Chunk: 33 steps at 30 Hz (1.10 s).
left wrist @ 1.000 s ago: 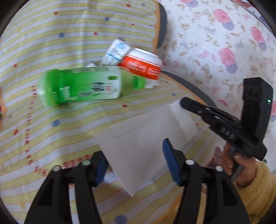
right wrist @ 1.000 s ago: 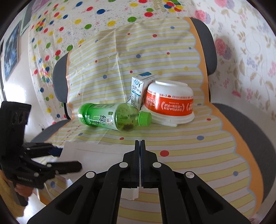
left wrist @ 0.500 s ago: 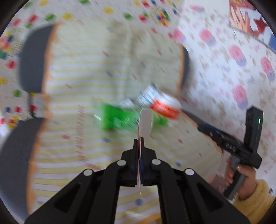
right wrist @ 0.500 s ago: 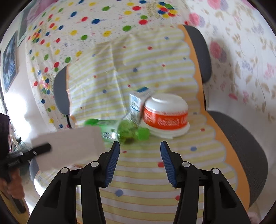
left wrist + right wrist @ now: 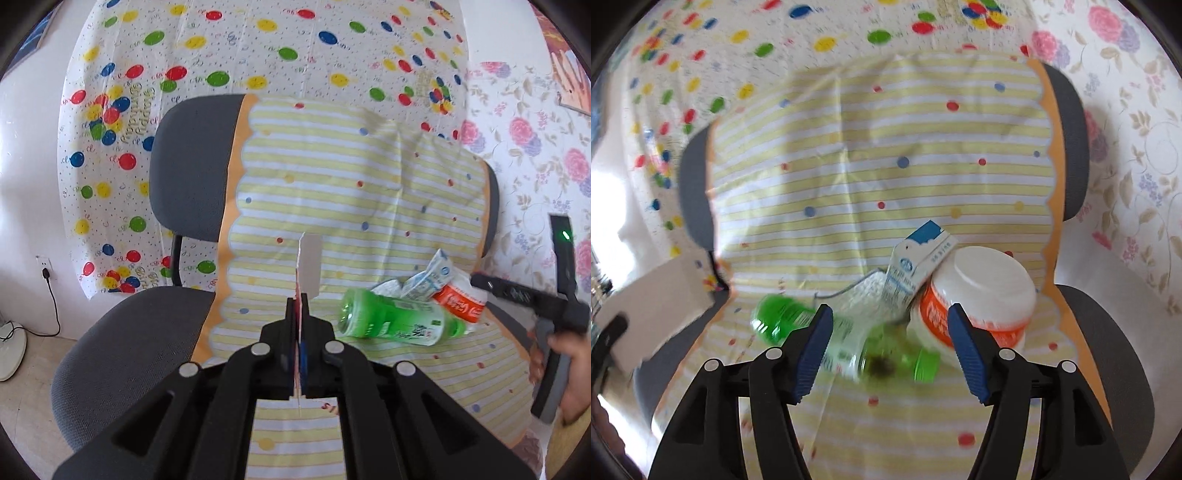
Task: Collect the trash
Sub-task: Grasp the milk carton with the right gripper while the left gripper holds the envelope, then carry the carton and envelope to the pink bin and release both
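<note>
While left gripper (image 5: 300, 310) pinches white paper sheet (image 5: 309, 264) edge-on above the striped cover (image 5: 332, 192), right gripper (image 5: 888, 339) gapes over green bottle (image 5: 849, 343) lying beside orange-white bowl (image 5: 982, 295) and milk carton (image 5: 916, 258)

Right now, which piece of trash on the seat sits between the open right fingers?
The green bottle, lying on its side with its cap toward the orange bowl. The right gripper frames it; the milk carton sits farther back.
</note>
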Motion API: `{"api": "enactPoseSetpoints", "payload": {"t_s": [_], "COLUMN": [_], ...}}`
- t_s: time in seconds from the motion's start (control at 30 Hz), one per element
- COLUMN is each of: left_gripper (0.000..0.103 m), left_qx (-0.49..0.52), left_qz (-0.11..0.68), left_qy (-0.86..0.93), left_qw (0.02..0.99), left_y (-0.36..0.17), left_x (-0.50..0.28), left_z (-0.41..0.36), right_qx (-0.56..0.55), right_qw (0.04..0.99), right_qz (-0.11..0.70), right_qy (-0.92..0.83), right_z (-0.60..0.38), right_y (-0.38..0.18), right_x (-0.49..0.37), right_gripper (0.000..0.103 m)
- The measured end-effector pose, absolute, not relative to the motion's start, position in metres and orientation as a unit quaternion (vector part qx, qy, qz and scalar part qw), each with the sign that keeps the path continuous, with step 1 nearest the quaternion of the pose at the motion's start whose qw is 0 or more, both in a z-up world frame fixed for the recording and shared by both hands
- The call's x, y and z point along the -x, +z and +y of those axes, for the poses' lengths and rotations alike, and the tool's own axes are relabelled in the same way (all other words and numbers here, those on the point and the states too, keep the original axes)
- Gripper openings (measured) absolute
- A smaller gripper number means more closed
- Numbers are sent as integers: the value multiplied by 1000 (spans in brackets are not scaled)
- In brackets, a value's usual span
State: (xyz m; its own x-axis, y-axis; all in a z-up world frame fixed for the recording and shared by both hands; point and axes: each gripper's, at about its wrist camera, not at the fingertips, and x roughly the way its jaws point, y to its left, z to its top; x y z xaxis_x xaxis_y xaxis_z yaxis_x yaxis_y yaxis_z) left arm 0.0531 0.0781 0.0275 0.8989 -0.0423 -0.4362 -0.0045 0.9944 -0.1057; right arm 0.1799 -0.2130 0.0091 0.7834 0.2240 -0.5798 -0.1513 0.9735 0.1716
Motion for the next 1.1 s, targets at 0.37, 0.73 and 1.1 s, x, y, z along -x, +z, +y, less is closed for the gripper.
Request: {"api": "enactPoseSetpoints", "payload": {"t_s": [0.37,0.73,1.1], "left_gripper": [0,0,0], "left_qx": [99,102,79], "left_qz": [248,252,218], "left_qy": [3,6,-50], "left_qw": [964,962,971], "left_y": [-6,-10,29], "left_x": [-86,-77,-20], "left_z": [117,128,77], "right_qx": [-119,-124,-77], "right_qw": [934,951,968], "right_qz": [338,284,217], "right_qy": [9,4,99], "right_z": [-202,-184,-212], "right_y": [-8,16,73], "right_x": [-250,-242,-87], "right_gripper": [61,46,46]}}
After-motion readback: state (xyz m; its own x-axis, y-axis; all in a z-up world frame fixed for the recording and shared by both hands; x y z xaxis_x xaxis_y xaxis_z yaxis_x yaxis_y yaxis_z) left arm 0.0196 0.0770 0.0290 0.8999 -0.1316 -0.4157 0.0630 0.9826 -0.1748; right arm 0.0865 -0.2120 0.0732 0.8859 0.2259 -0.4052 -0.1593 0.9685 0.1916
